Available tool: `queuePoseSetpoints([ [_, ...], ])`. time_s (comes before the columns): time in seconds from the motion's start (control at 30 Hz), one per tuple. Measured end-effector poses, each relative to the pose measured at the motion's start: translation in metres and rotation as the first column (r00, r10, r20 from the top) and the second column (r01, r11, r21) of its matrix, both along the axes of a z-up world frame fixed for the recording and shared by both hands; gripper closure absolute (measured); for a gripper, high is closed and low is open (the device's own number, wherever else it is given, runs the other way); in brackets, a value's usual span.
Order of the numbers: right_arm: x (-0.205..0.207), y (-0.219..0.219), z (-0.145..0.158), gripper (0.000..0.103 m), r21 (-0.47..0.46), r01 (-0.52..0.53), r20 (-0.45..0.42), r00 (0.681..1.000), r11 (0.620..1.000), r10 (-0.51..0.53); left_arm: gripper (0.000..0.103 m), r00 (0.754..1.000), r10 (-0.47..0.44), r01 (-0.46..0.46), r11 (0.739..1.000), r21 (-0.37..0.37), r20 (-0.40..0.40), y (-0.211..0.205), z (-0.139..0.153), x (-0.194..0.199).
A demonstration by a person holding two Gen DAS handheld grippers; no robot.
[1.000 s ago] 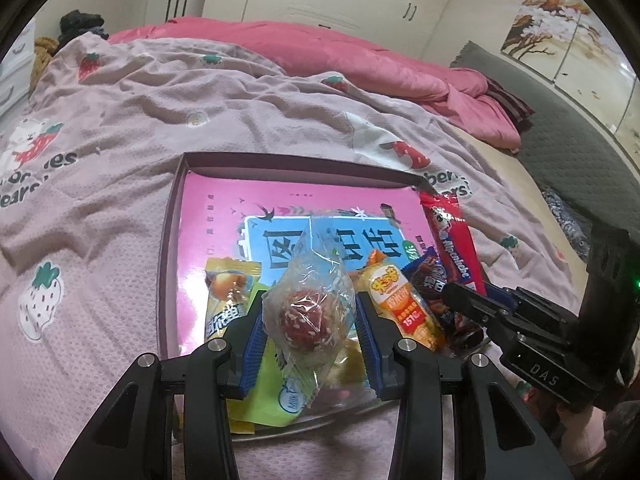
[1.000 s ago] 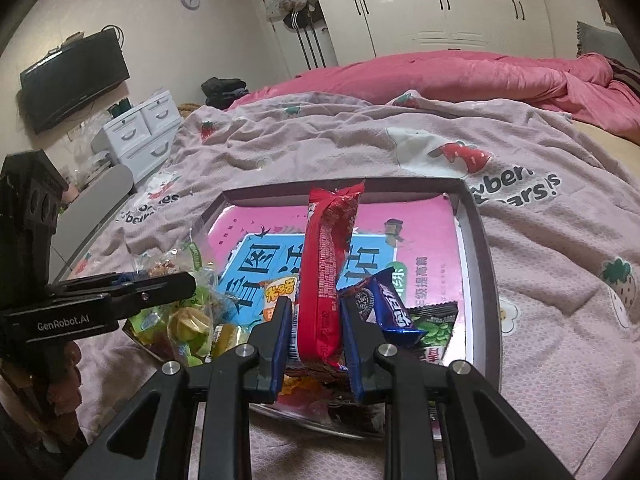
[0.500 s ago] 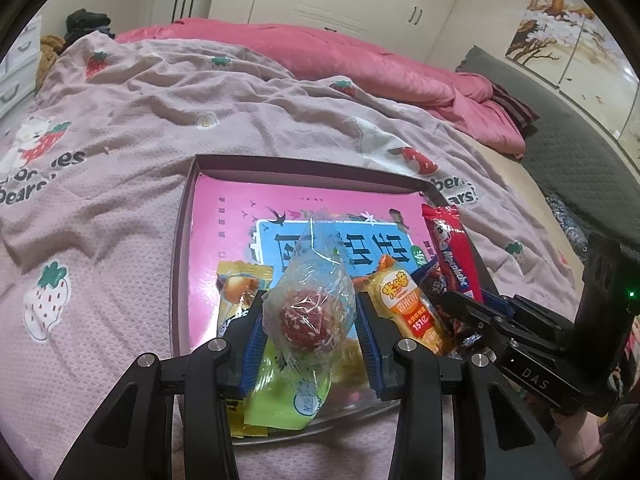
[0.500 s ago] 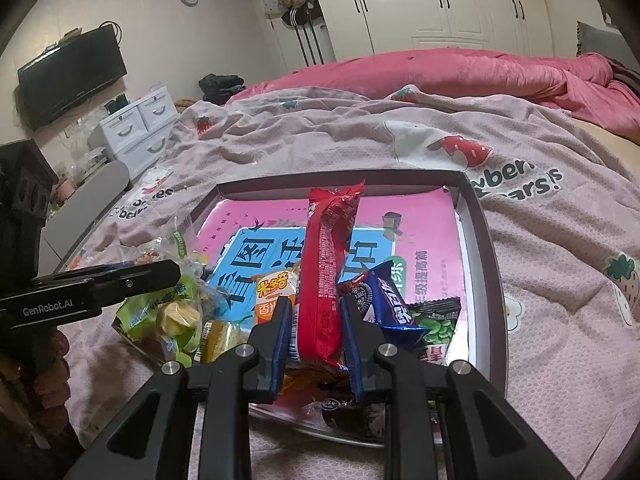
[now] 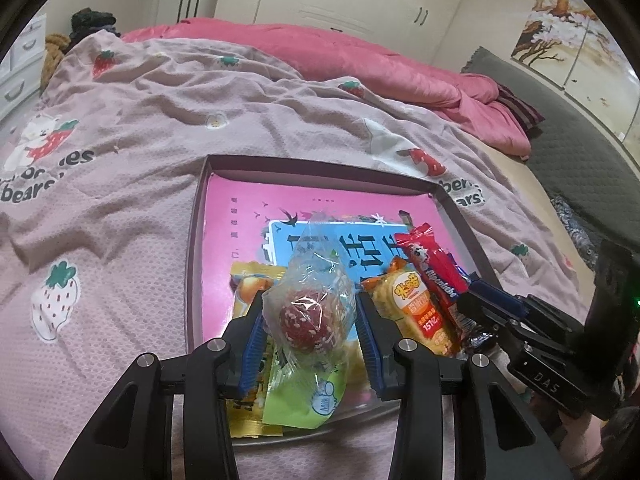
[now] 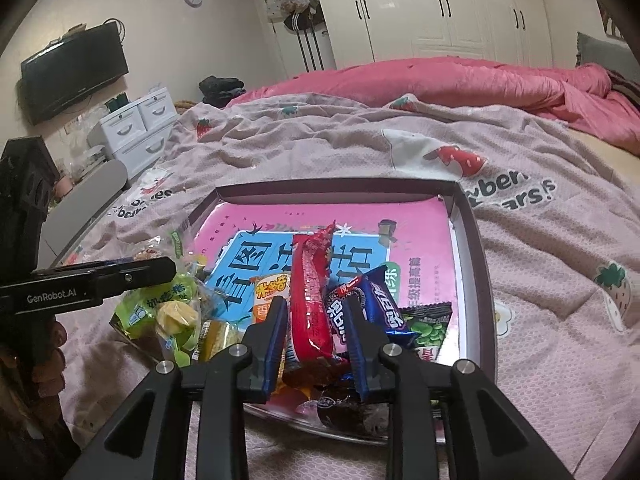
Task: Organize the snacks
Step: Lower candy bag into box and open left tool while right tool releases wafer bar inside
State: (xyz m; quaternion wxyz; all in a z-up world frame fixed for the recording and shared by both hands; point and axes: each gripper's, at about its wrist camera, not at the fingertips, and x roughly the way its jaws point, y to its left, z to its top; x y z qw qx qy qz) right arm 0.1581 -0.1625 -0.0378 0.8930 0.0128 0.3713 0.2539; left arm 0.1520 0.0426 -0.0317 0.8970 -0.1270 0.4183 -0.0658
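Observation:
My left gripper is shut on a clear bag with a red sprinkled ball inside, held just above the near end of the dark-rimmed tray. In the right wrist view the same gripper reaches in from the left. My right gripper has its jaws opening around a long red candy packet; a gap shows on both sides of the packet, whose lower end rests on the snack pile. That red packet stands by the right gripper in the left wrist view.
The tray lies on a pink strawberry blanket and holds a pink book. Around the near end lie an orange packet, a blue cookie packet, a green pea packet, green milk candy bags and a yellow packet.
The right gripper's pads have parted from the red packet, which they squeezed before. The left gripper keeps the clear bag in the same place.

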Motion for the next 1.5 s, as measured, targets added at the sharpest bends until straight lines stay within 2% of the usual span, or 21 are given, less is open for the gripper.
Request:
queuePoseSetpoints([
  [0.2,-0.003,0.000,0.003,0.071,-0.014,-0.004,0.023,1.000,1.000,0.004,0.058,1.000,0.009,-0.009,1.000,0.010,-0.004,0.002,-0.001,0.000],
  [0.3,-0.005,0.001,0.004,0.070,-0.022,-0.006,0.032,0.999,1.000,0.006,0.052,1.000,0.012,-0.012,1.000,0.016,-0.005,0.002,-0.002,0.000],
  [0.67,-0.008,0.006,0.001,0.070,-0.041,-0.019,0.029,0.999,0.999,0.020,0.045,1.000,0.015,-0.015,1.000,0.018,-0.012,0.003,-0.004,0.001],
  [0.73,-0.007,0.005,0.000,0.070,-0.042,-0.017,0.027,0.999,0.999,0.018,0.041,1.000,0.016,-0.016,1.000,0.020,-0.013,0.003,-0.004,0.001],
  [1.13,-0.008,0.006,0.000,0.069,-0.048,-0.014,0.028,0.999,0.999,0.016,0.039,1.000,-0.023,0.023,0.999,0.030,0.001,-0.007,0.000,-0.001],
  [1.2,-0.008,0.005,0.000,0.063,-0.043,-0.015,0.030,0.999,0.999,0.016,0.035,1.000,-0.024,0.024,0.999,0.032,0.000,-0.008,0.001,-0.001],
  [1.3,-0.009,0.004,0.003,0.060,-0.042,-0.011,0.041,0.999,0.999,0.013,0.035,1.000,-0.023,0.023,0.999,0.038,0.005,-0.008,0.003,-0.002],
  [1.5,-0.011,0.003,0.007,0.057,-0.042,-0.002,0.053,0.999,0.999,0.004,0.033,1.000,-0.019,0.018,0.999,0.050,0.011,-0.009,0.006,-0.004],
])
